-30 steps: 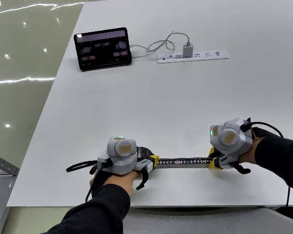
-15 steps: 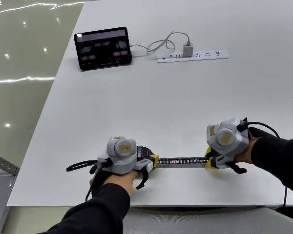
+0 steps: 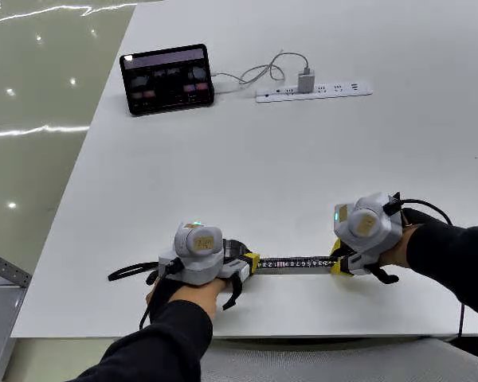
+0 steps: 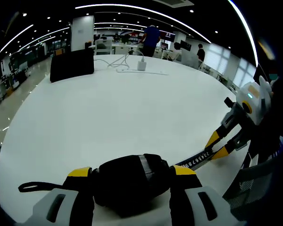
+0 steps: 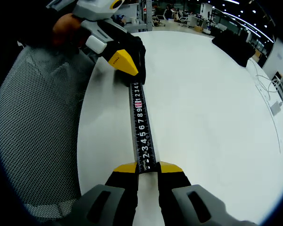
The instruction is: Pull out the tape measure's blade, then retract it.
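At the far left of the smooth white tabletop (image 3: 303, 167), a dark, glossy rectangular tablet (image 3: 167, 78) stands propped up. Near the front edge, a thin black strap loop (image 3: 127, 270) trails from the left gripper (image 3: 249, 263). Its yellow-tipped jaws are clenched around the tape measure's rounded, matte black case (image 4: 132, 181) — one jaw against each side. From the case the flat, narrow numbered blade (image 3: 295, 263) runs straight along the table to the right. Well behind it lies a long white plastic power strip (image 3: 315, 91) with a boxy charger plug (image 3: 306, 81) seated in it. The right gripper (image 5: 148, 167) pinches the blade's free end — yellow tips closed tight on the strip.
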`<state>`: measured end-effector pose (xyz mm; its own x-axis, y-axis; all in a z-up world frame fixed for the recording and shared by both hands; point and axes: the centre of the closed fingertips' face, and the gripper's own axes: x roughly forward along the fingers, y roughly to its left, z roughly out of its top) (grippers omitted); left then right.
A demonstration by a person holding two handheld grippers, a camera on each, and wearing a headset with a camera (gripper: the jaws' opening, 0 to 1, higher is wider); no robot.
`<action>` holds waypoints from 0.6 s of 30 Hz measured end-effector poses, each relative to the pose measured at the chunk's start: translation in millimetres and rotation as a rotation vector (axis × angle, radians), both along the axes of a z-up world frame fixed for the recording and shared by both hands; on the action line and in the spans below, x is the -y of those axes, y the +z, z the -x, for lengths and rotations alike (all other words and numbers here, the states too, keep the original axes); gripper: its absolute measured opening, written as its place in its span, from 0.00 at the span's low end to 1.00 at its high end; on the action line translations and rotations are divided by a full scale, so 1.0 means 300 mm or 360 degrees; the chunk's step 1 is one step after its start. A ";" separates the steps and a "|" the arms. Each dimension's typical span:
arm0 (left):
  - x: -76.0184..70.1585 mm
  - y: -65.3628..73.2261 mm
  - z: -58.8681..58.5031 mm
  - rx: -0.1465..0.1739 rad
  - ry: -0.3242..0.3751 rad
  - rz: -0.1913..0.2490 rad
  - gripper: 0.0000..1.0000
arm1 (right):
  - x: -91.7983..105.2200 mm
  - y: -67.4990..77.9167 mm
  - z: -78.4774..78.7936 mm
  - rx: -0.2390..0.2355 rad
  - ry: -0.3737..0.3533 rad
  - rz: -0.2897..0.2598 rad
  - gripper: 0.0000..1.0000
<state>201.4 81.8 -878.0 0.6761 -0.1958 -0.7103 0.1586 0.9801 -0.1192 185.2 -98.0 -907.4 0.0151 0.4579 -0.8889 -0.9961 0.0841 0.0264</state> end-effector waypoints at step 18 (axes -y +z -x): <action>0.000 -0.001 0.000 -0.0006 0.0002 -0.0002 0.61 | -0.026 -0.002 -0.004 0.0005 0.0020 -0.0022 0.11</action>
